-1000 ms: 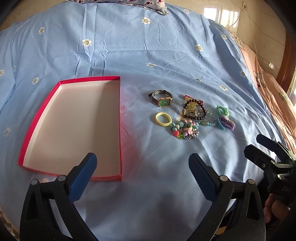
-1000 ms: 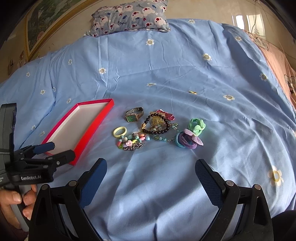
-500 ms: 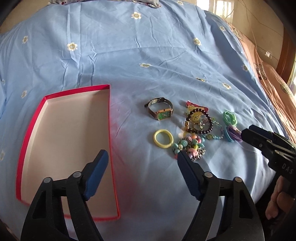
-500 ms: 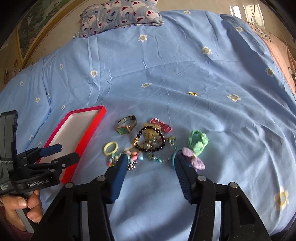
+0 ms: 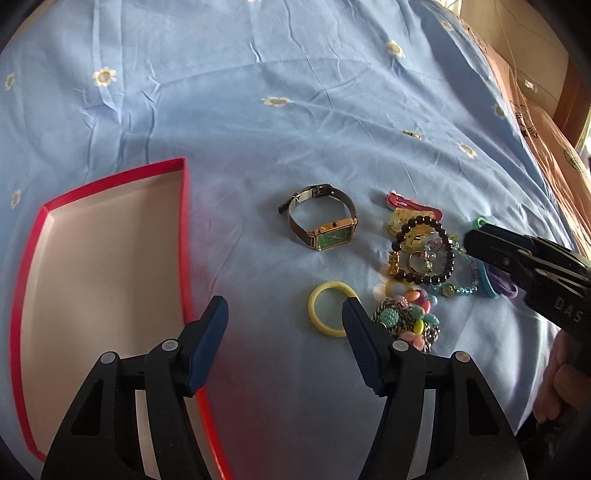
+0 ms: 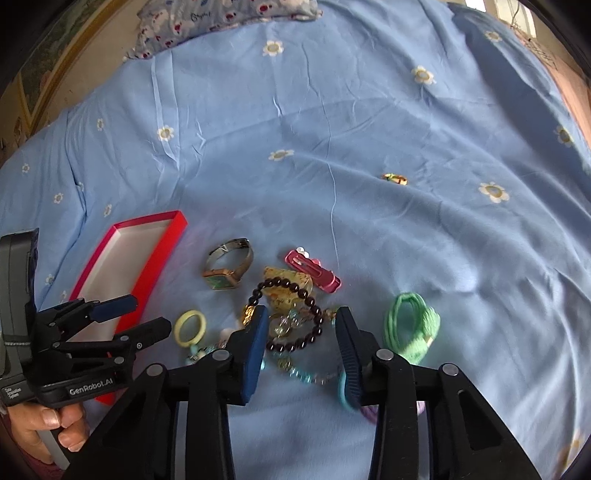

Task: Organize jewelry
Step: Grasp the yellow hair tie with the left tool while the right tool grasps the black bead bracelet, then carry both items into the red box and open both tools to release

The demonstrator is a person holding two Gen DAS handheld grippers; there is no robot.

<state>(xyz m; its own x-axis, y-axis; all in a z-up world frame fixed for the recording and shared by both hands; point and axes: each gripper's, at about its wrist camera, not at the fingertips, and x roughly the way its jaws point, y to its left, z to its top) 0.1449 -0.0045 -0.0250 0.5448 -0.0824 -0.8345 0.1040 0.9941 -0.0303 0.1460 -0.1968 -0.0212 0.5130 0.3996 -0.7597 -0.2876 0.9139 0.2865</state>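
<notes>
A pile of jewelry lies on the blue bedsheet: a green-faced watch [image 5: 325,221] [image 6: 227,264], a dark bead bracelet [image 5: 423,254] [image 6: 291,314], a yellow ring [image 5: 330,314] [image 6: 189,327], colourful bead pieces [image 5: 410,321], a pink hair clip [image 6: 312,269] and a green hair tie [image 6: 412,328]. An empty red tray [image 5: 184,206] [image 6: 147,266] lies to the left. My left gripper [image 5: 284,314] is open, low between the tray and the yellow ring. My right gripper [image 6: 301,321] is open, its fingers either side of the bead bracelet.
A small gold piece [image 6: 395,178] lies alone farther back on the sheet. A patterned pillow [image 6: 221,18] sits at the head of the bed. An orange blanket [image 5: 546,140] borders the right side.
Both grippers have moved forward and down toward the jewelry. Their fingers have narrowed but stay open. The right gripper now straddles the bead bracelet.
</notes>
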